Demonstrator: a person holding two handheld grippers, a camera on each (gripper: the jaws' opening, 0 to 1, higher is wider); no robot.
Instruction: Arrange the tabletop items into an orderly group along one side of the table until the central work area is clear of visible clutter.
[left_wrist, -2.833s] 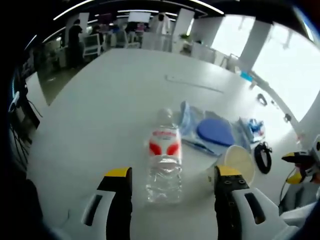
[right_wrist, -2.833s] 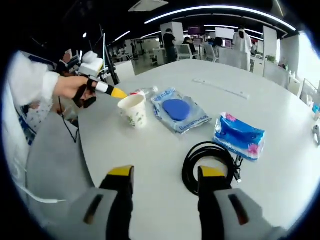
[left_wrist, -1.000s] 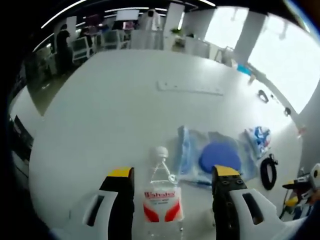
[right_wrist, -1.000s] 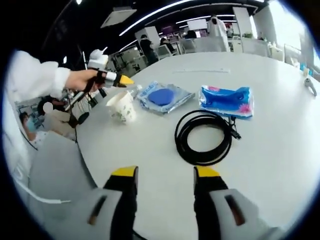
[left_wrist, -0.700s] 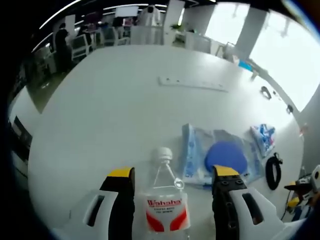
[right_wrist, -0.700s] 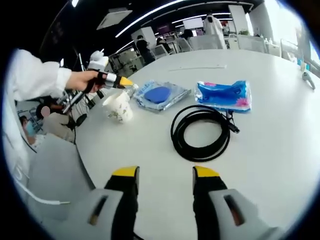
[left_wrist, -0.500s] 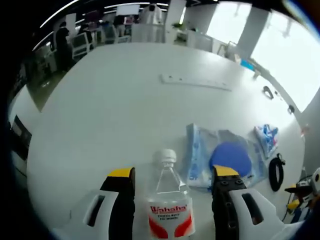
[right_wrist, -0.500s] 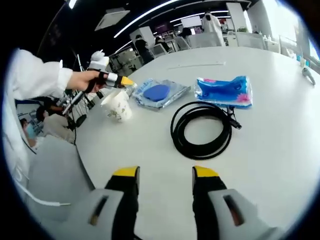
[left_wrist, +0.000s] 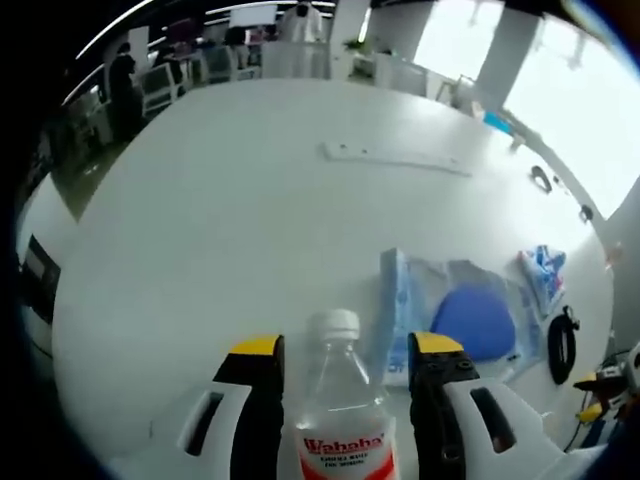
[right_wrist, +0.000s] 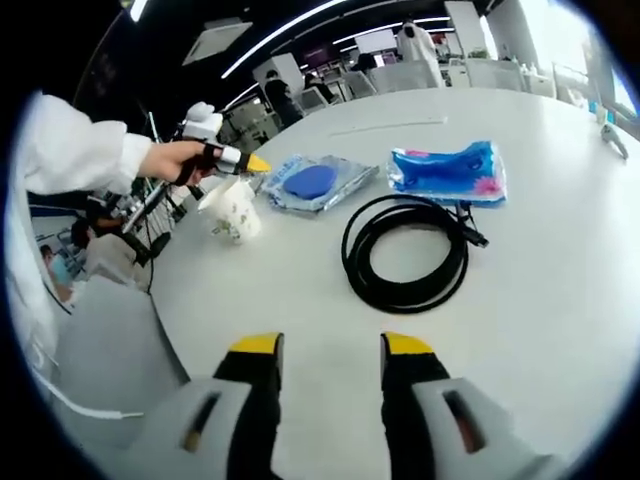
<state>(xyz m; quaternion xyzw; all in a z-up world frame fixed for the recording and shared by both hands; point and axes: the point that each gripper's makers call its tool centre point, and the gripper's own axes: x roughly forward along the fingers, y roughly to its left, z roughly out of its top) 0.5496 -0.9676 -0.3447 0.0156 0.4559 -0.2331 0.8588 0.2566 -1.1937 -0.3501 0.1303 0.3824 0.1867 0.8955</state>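
Note:
A clear water bottle (left_wrist: 340, 420) with a white cap and a red label lies between the jaws of my left gripper (left_wrist: 346, 345), cap pointing away; the jaws are drawn in against its sides. In the right gripper view a hand holds that left gripper (right_wrist: 250, 162) just behind a white paper cup (right_wrist: 235, 210). My right gripper (right_wrist: 325, 350) is open over bare table, short of a black cable coil (right_wrist: 405, 255). A clear pouch with a blue disc (left_wrist: 470, 320) (right_wrist: 312, 182) and a blue tissue pack (left_wrist: 545, 275) (right_wrist: 447, 170) lie beyond.
The round white table (left_wrist: 200, 220) has wide bare room to the left and far side. A long white strip (left_wrist: 395, 158) lies farther out. The cable coil (left_wrist: 562, 345) sits at the right edge. Desks, chairs and people stand beyond the table.
My left gripper has moved forward over the bottle, which now sits deeper between the jaws, and the jaws have narrowed onto it. The right gripper view has barely shifted.

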